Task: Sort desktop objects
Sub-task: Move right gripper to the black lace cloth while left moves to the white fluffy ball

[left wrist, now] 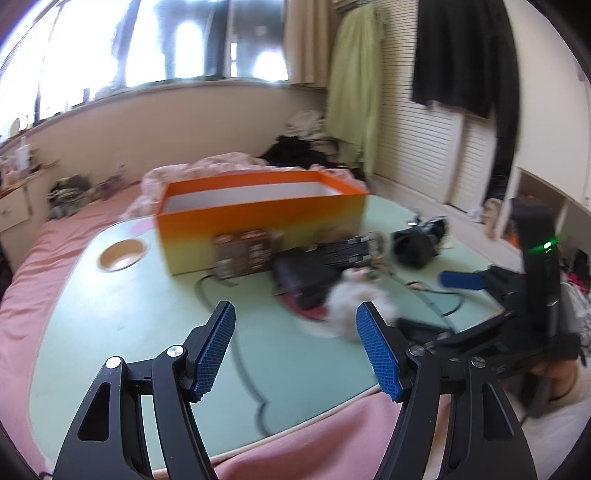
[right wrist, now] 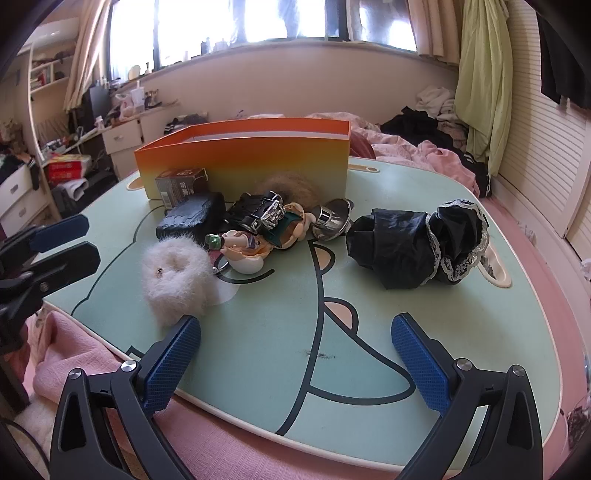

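Orange box [right wrist: 243, 155]: one
Small brown carton [right wrist: 181, 186]: one
White fluffy item [right wrist: 173, 280]: one
Black lace-trimmed cloth bundle [right wrist: 417, 247]: one
Metal funnel [right wrist: 330, 219]: one

Bright windows [right wrist: 258, 18] over a cream wall, louvred closet doors [right wrist: 535, 147], pink bed [left wrist: 55, 258], white drawers [right wrist: 122, 136].

Mint-green lap table [right wrist: 258, 325] on pink bed, orange box [right wrist: 251, 155], white fluffy ring [right wrist: 173, 280], black cloth bundle [right wrist: 413, 251]

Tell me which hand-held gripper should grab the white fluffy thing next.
Probably the left hand-held gripper: the white fluffy thing lies just past its open fingertips. The right hand-held gripper, also open, faces bare tabletop with the fluff off to its left.
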